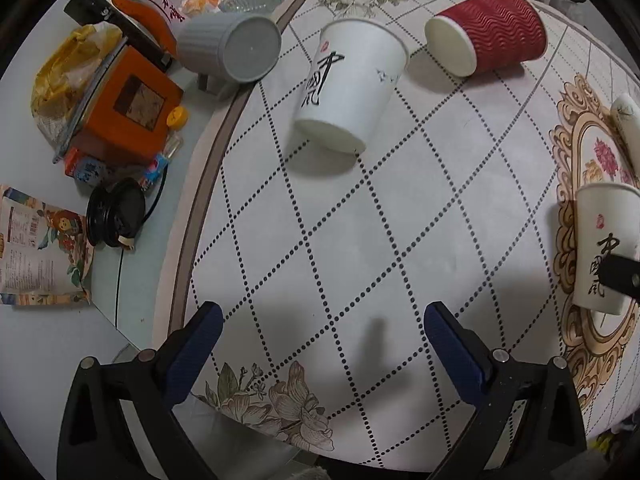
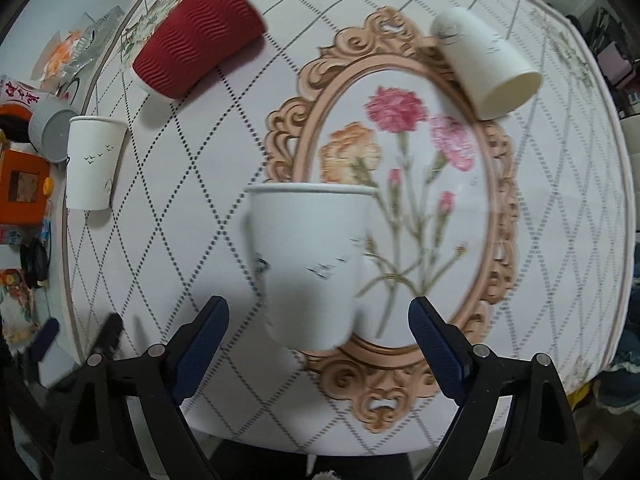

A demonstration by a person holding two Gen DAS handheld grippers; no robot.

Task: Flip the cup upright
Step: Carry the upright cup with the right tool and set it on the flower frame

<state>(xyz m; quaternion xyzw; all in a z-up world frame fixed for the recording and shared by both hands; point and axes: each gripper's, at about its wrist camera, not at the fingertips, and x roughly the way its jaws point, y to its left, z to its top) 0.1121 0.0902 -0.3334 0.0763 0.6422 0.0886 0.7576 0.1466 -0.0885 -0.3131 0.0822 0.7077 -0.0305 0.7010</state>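
Right wrist view: the worktop (image 2: 560, 200) carries a white paper cup (image 2: 310, 264), seemingly upright though blurred, between my right hand-held gripper (image 2: 318, 322)'s spread fingers, untouched. My left hand-held gripper (image 1: 322, 330) gapes over bare cloth.

My L wrist cam sits above the near edge of the table (image 1: 360, 240), looking fwd and down past its tool (image 1: 322, 336). Mid-range view: clutter on the left, cups further back. R wrist cam looks the same way past its tool (image 2: 318, 330) but much closer in, over the flower medallion. It's blurred, prob. motion. Both views share the red cup (image 1: 490, 38) (image 2: 192, 38), grey cup (image 1: 232, 46) (image 2: 50, 130), orange box (image 1: 128, 106) (image 2: 20, 184) and the white cup (image 1: 604, 248) (image 2: 310, 264) on the medallion.
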